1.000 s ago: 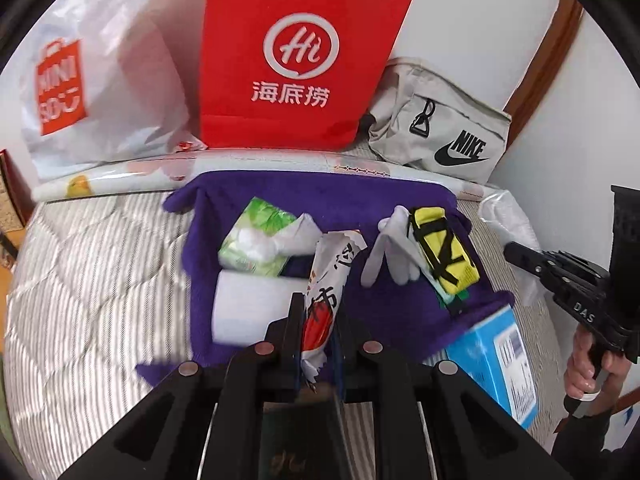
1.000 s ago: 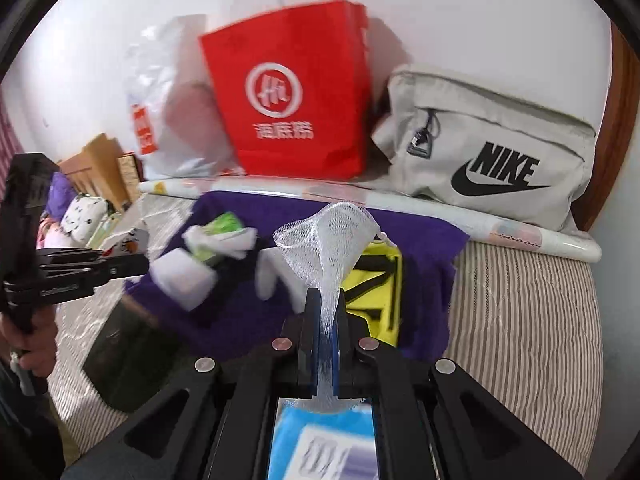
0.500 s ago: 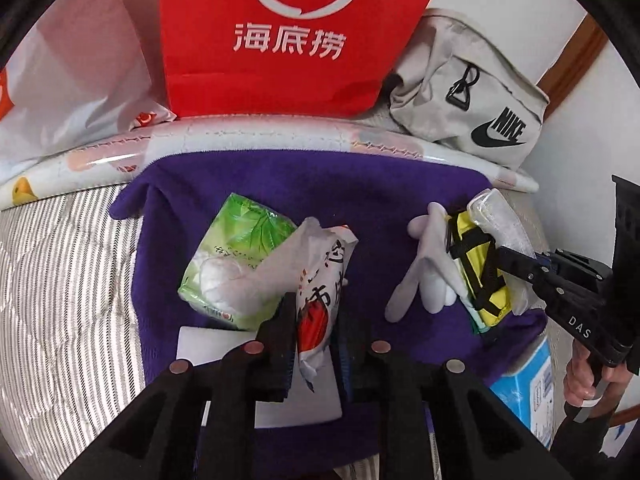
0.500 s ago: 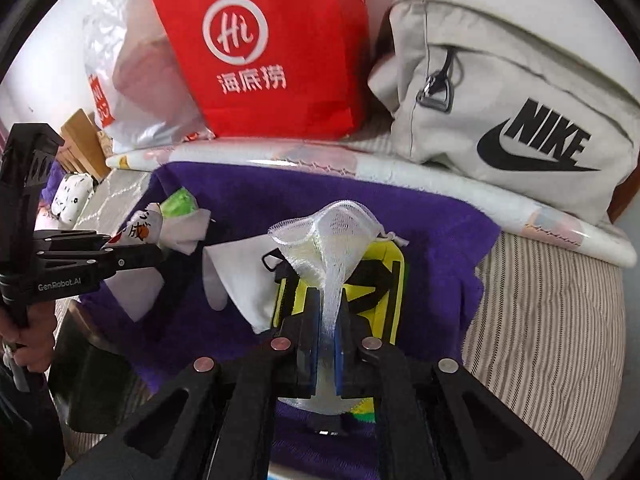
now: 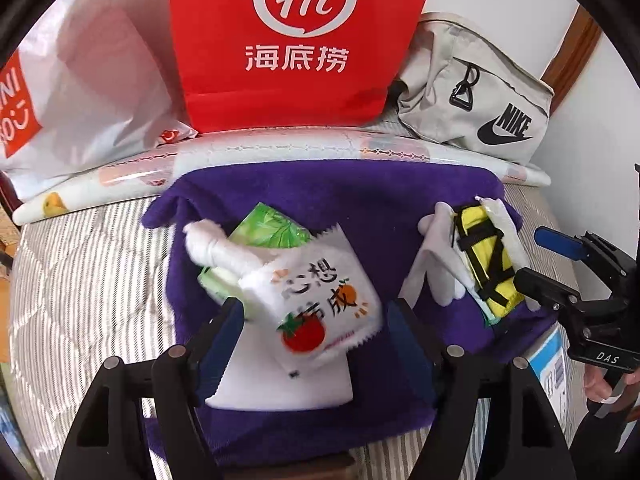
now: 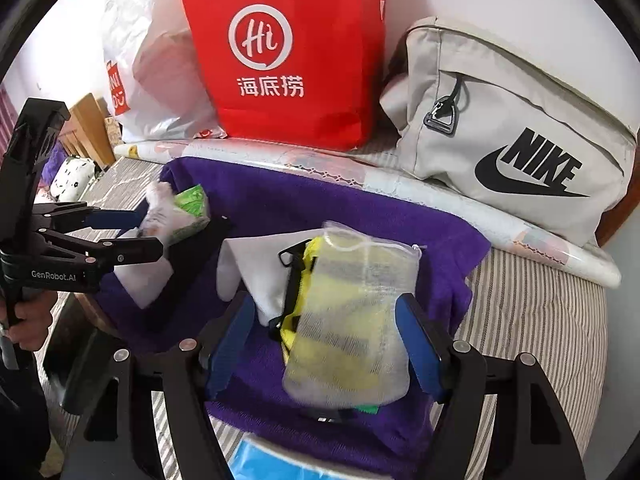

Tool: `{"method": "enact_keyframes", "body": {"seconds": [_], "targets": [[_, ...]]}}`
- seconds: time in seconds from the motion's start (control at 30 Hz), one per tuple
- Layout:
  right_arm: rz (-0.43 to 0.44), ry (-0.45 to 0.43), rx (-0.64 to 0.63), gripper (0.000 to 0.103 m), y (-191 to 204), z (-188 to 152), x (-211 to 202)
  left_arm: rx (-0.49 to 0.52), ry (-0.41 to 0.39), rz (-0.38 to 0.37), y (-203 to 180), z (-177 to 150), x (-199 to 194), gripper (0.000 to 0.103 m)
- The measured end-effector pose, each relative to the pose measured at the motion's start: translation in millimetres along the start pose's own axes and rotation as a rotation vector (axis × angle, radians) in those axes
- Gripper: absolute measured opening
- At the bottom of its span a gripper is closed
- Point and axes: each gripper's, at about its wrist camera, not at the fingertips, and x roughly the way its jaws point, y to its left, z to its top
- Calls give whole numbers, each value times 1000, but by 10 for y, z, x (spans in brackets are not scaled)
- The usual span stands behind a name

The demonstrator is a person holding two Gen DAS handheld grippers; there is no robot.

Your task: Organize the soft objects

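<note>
A purple towel (image 5: pixel 320 200) lies on the striped bed. My left gripper (image 5: pixel 316 320) is open; a white plush pouch with a tomato print (image 5: pixel 316 304) lies between its fingers, on a white pad (image 5: pixel 280 384) and a green tissue pack (image 5: pixel 272 228). My right gripper (image 6: pixel 326 340) is open; a white mesh bag (image 6: pixel 356 320) lies between its fingers on a yellow pouch with black straps (image 6: pixel 308 276). A white glove (image 6: pixel 256 272) lies beside that pouch. The right gripper also shows in the left wrist view (image 5: pixel 548 264).
A red paper bag (image 5: pixel 296 40), a white Miniso plastic bag (image 5: pixel 80 80) and a grey Nike bag (image 6: pixel 512 136) stand against the wall behind a rolled sheet (image 5: pixel 280 152). A blue box (image 6: pixel 256 460) lies at the towel's near right corner.
Both grippers have opened. The tomato pouch dropped onto the white pad and tissue pack; the mesh bag dropped flat onto the yellow pouch.
</note>
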Motion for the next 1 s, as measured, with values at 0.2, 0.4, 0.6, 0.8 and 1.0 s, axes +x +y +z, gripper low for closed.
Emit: {"method": "enact_keyframes", "body": {"seconds": [0.2,0.4,0.6,0.8,1.0], "targets": [[-15,-29,22,73,40,-51,-224,12,-20,32,-24,-99,-237,79],[-14,-68,64,73,133,-168,-570,17,-62,61,-85,-262,-555,79],[-24,-111,122,79,327,-408,-1016,12,-130,96,-184,-586,-996,79],[-63,-139,137,82,630,-781,-1491,29,-197,120,-375,-1074,-1464,79],[-96,-179,152,86,894,-1216,-1919,34,-253,129,-549,-1595,-1895,79]]}}
